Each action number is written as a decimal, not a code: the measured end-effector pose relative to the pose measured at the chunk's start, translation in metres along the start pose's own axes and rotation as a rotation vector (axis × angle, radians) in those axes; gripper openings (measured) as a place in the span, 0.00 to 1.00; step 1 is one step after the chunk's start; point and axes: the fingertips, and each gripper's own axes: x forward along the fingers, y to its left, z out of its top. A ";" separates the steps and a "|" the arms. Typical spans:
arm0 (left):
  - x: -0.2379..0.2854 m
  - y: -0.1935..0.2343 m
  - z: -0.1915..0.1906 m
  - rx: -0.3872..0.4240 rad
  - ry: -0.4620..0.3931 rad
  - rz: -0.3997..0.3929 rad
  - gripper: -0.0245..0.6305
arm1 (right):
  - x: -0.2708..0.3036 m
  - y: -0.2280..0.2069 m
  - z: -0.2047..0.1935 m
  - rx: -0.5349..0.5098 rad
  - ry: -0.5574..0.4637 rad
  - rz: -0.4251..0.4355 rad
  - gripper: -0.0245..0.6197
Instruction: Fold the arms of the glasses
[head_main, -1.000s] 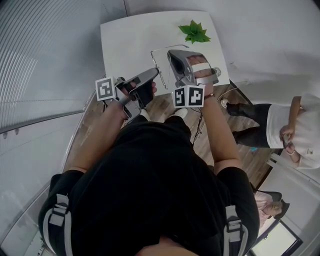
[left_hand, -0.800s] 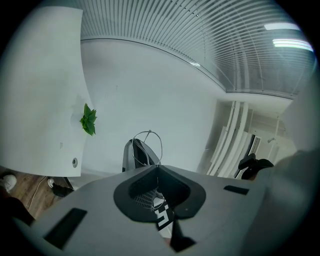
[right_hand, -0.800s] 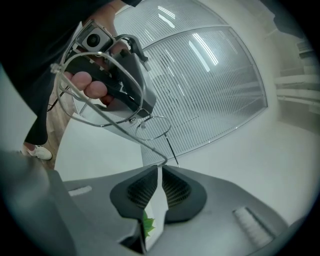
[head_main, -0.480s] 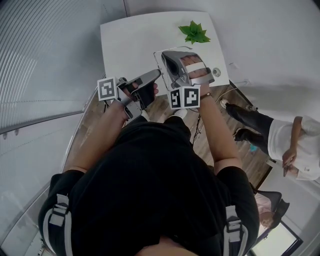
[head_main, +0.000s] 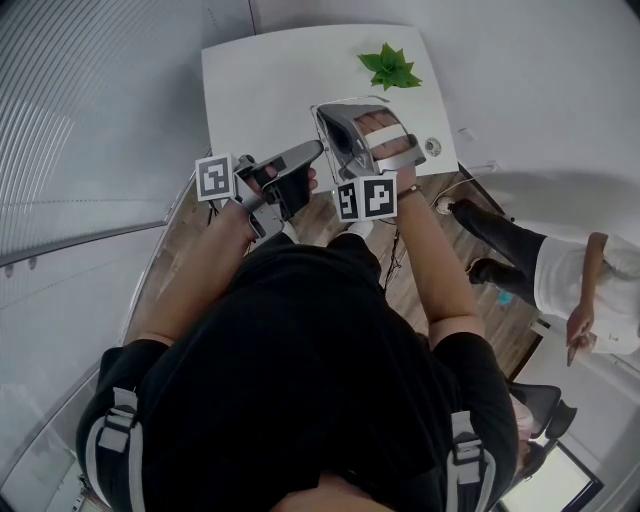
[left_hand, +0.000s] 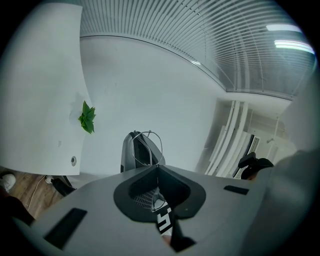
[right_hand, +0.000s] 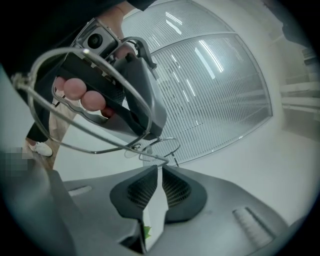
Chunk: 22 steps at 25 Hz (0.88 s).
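The thin wire-framed glasses hang in the air over the near part of the white table, held between both grippers. My left gripper is shut on the frame wire, and a lens ring stands just past its tips. My right gripper is shut on the wire at its tips. One arm sweeps up and to the left of it in a wide loop. In the head view the right gripper points toward the left gripper, their tips close together.
A small green plant lies on the table's far right. A round grommet sits at its right edge. A person stands on the wooden floor to the right. A ribbed glass wall runs along the left.
My right gripper has shifted a little left and rolled slightly with the glasses. The left gripper has stayed still. The person at the right has walked nearer.
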 end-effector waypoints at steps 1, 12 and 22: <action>0.000 0.000 0.000 0.002 0.001 -0.001 0.06 | 0.000 0.000 0.001 -0.002 -0.003 0.001 0.10; 0.001 -0.002 -0.004 -0.002 0.013 -0.016 0.06 | -0.002 0.004 0.007 -0.045 -0.045 -0.011 0.11; -0.001 -0.003 0.002 0.002 -0.010 -0.009 0.06 | -0.003 0.005 0.005 -0.008 -0.037 0.000 0.17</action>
